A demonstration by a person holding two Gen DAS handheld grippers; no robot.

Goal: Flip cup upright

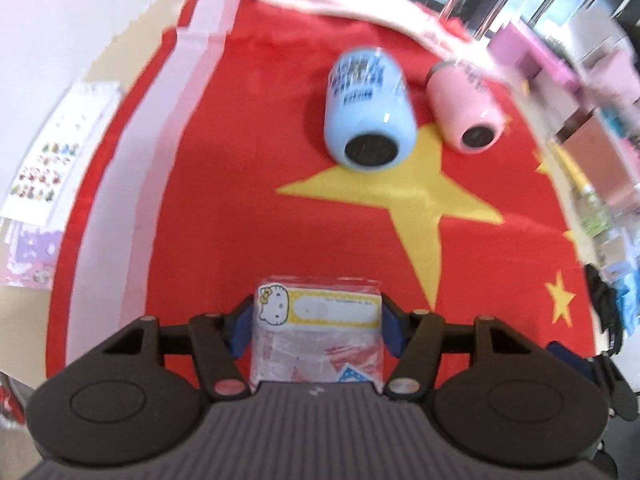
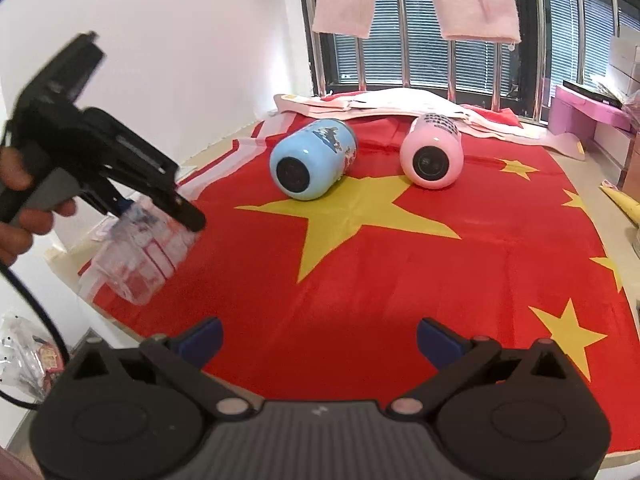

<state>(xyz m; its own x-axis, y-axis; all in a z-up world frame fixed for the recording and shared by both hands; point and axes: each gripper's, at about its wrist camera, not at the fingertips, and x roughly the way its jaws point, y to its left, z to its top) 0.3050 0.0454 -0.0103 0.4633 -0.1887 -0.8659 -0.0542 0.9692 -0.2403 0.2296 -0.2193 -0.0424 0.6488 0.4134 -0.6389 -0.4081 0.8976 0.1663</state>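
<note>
Red cloth (image 2: 360, 280) printed with yellow stars is spread over the table, and two cups are laid on their sides at its far end. A blue cup (image 2: 310, 160) is seen far left of centre, its dark round end turned toward the cameras, and a pink cup (image 2: 432, 156) is set well apart to its right, turned the same way. At the near left, a clear plastic cup (image 2: 140, 256) with a cartoon-cat label is clamped between the blue pads of the left gripper (image 1: 316, 320) and is held tilted above the cloth. The right gripper (image 2: 318, 338) is held wide open, with nothing between its fingers.
</note>
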